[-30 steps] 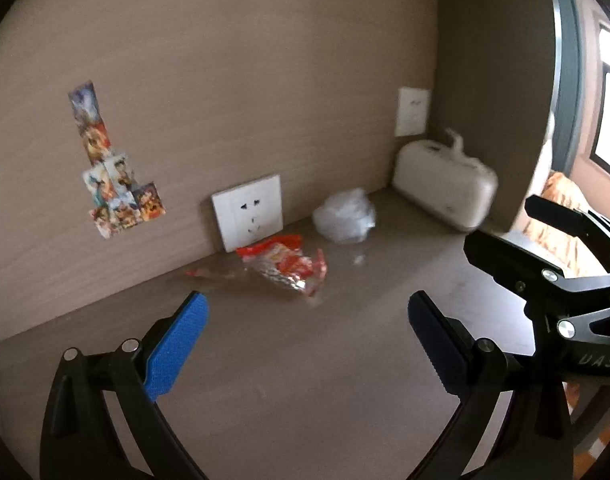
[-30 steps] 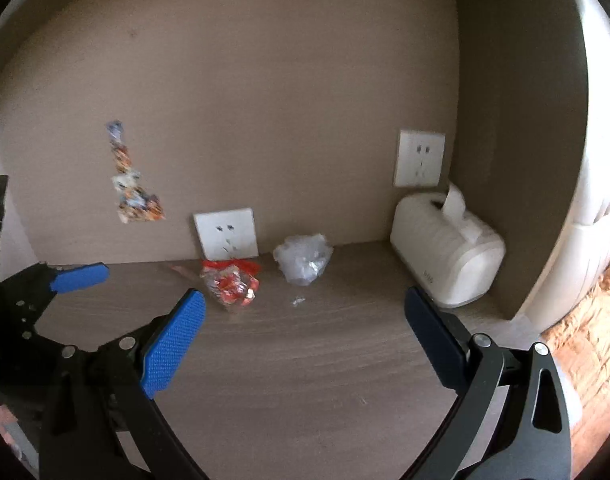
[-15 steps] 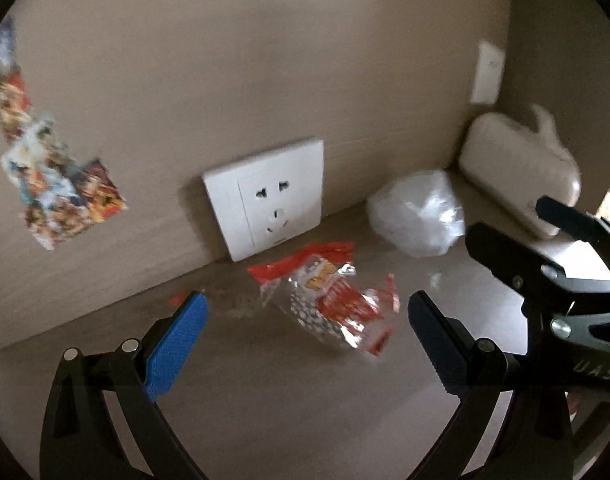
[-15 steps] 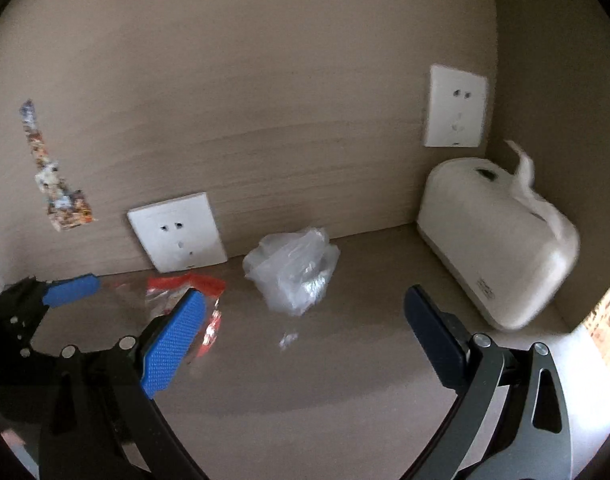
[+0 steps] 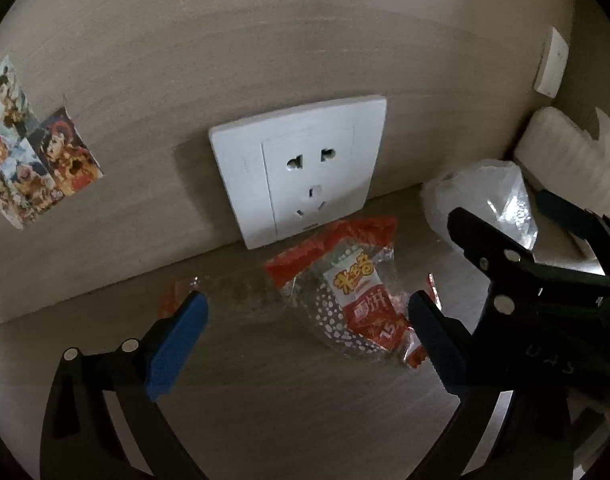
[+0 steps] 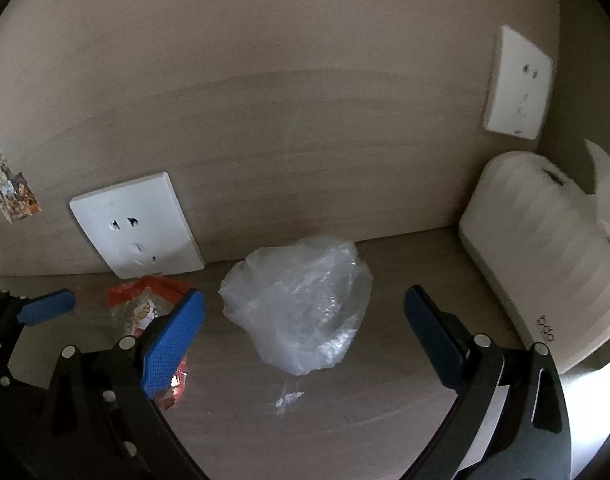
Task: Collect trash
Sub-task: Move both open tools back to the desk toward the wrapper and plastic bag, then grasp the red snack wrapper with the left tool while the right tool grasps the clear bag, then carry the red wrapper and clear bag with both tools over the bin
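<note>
Left wrist view: we are seeing the left gripper gaping wide, holding nothing, its pads flanking the red snack wrapper lying on the desk below the wall socket; yellow and white Chinese print, plus "15", is showing. Stickers are hanging left.

Right wrist view: the right gripper is spread wide, empty, framing the clear plastic bag. The tissue box logo is showing only here, unreadable.
</note>
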Motion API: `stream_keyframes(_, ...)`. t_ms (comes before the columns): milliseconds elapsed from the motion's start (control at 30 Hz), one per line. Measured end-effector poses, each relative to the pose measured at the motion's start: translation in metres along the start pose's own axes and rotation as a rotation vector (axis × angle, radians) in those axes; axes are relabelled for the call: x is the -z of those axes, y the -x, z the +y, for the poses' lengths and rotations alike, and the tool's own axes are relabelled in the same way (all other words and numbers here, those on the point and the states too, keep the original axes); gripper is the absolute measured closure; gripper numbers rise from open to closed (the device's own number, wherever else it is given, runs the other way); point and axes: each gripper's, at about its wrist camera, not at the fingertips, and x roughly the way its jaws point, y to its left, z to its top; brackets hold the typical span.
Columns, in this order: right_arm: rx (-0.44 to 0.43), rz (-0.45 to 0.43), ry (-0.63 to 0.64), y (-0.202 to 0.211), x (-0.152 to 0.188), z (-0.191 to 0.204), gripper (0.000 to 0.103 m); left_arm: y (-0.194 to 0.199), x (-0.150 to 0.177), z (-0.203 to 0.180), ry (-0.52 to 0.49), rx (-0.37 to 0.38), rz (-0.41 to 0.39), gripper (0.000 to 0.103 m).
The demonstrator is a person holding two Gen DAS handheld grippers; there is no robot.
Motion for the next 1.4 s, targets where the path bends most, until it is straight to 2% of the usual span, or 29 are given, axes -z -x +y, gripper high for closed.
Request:
stream_keyframes(67,-0.006,0.005,0.006,-0.003,-0.002,0.002,0.008,-0.003,0.001,0.001,0.011,0.012,0.007,0.008)
stream_keyframes(100,-0.009,0.019,0.011,-0.005,-0.003,0.003,0.015,-0.005,0.002,0.002,0.023,0.02,0.008,0.011)
stream_keyframes(133,-0.006,0.03,0.013,-0.007,-0.003,0.002,0.042,-0.008,0.002,0.003,0.028,0.035,0.015,0.027)
stream_keyframes(167,-0.013,0.036,0.006,-0.008,-0.004,0.002,0.054,-0.008,0.002,0.003,0.031,0.046,0.011,0.034)
stream_keyframes(200,-0.022,0.04,0.004,-0.009,-0.004,0.002,0.059,-0.008,0.001,0.001,0.021,0.049,0.003,0.04)
stream_keyframes(267,-0.012,0.055,0.025,-0.011,-0.004,0.005,0.074,-0.006,0.0,-0.008,-0.02,0.068,-0.013,0.077)
stream_keyframes(300,-0.009,0.06,0.035,-0.011,-0.004,0.008,0.075,-0.006,0.0,-0.012,-0.035,0.057,-0.02,0.085)
stream_keyframes(367,0.002,0.061,0.068,-0.009,-0.003,0.014,0.079,-0.005,-0.001,-0.019,-0.058,0.066,-0.023,0.092)
stream_keyframes(533,-0.004,0.026,0.079,0.015,0.002,0.017,0.08,0.017,-0.004,-0.01,-0.028,0.097,-0.049,0.092)
stream_keyframes(700,-0.03,-0.038,0.07,0.073,0.008,0.017,0.081,0.052,-0.005,0.0,-0.029,0.111,-0.101,0.092)
stream_keyframes(967,-0.074,-0.13,0.048,0.172,0.019,0.016,0.081,0.135,0.019,-0.014,-0.122,0.119,-0.192,0.092)
stream_keyframes(1033,-0.078,-0.147,0.034,0.198,0.022,0.011,0.081,0.158,0.028,-0.022,-0.142,0.14,-0.207,0.092)
stream_keyframes(1200,-0.051,-0.191,0.004,0.252,0.034,-0.002,0.081,0.213,0.047,-0.019,-0.192,0.177,-0.237,0.092)
stream_keyframes(1400,0.009,-0.205,-0.035,0.311,0.065,-0.029,0.081,0.261,0.075,-0.061,-0.267,0.223,-0.277,0.092)
